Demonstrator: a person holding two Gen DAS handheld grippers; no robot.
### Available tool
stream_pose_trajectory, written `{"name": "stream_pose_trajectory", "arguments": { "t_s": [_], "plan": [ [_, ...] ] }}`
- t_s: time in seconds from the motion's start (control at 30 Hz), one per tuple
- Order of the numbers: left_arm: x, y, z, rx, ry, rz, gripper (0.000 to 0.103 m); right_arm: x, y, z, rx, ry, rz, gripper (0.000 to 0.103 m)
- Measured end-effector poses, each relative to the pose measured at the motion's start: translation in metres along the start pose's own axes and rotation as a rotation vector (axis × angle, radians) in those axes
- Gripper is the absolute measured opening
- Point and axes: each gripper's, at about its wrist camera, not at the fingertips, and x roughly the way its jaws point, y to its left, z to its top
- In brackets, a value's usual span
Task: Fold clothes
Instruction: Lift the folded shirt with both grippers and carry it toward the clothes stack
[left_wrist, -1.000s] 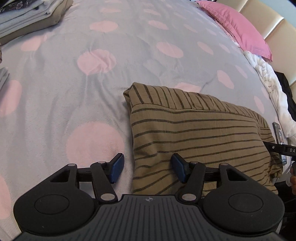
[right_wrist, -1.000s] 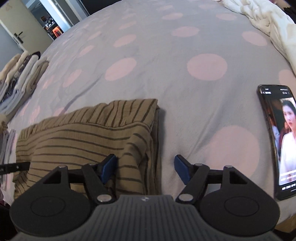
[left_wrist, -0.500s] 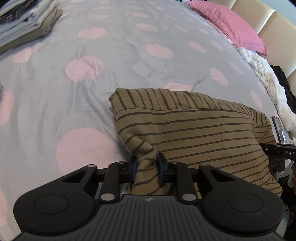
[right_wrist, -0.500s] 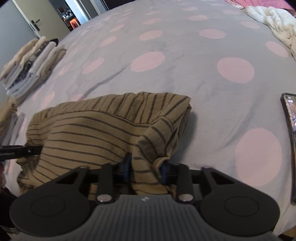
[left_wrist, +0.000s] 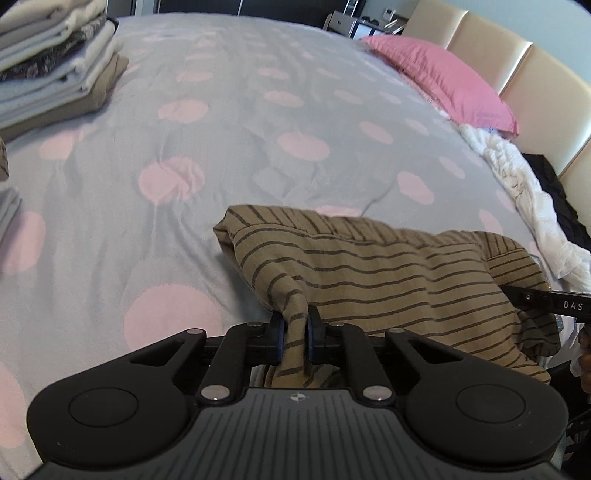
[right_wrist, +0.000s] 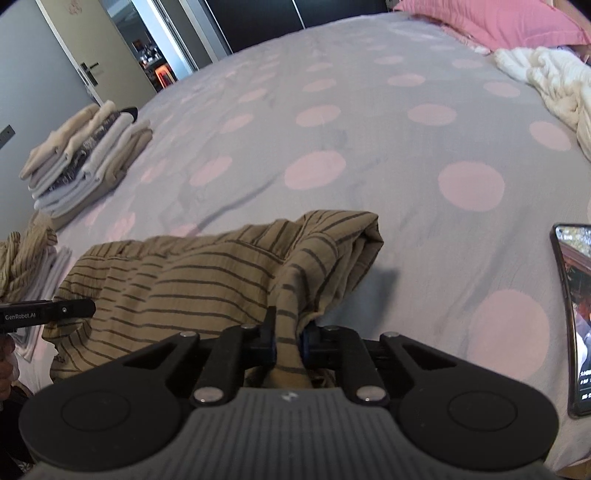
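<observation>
My left claw (left_wrist: 294, 334) has just been closing and is now narrowed to a slit, its blue pads pinching a bunched fold at the near left corner of the striped tan garment (left_wrist: 388, 273). The cloth rises in a small peak where I grip it, then spreads away ahead and to the right of this claw over the grey bed cover with pink dots (left_wrist: 184, 173). Far ahead on the left sits a stack of folded clothes (left_wrist: 55, 70).

My right claw (right_wrist: 287, 338) has likewise just been closing and is clamped tight on the garment's near right corner (right_wrist: 291, 295), the fabric pulled up between the pads. From here the garment stretches ahead and leftward. Well to the right of this claw, a phone (right_wrist: 576, 317) lies on the bed.
</observation>
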Motion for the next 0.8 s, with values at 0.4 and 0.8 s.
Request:
{"name": "stream_pose_trajectory", "arguments": {
  "t_s": [0.4, 0.8],
  "plan": [
    [-0.031, -0.002, 0.016, -0.005, -0.109, -0.013, 0.008, -0.027, 0.017, 0.012, -0.038, -0.082, 0.043, 0.012],
    [-0.097, 0.024, 0.059, -0.002, -0.211, -0.003, 0.008, -0.039, 0.056, 0.046, -0.035, -0.11, 0.14, 0.012]
  ]
}}
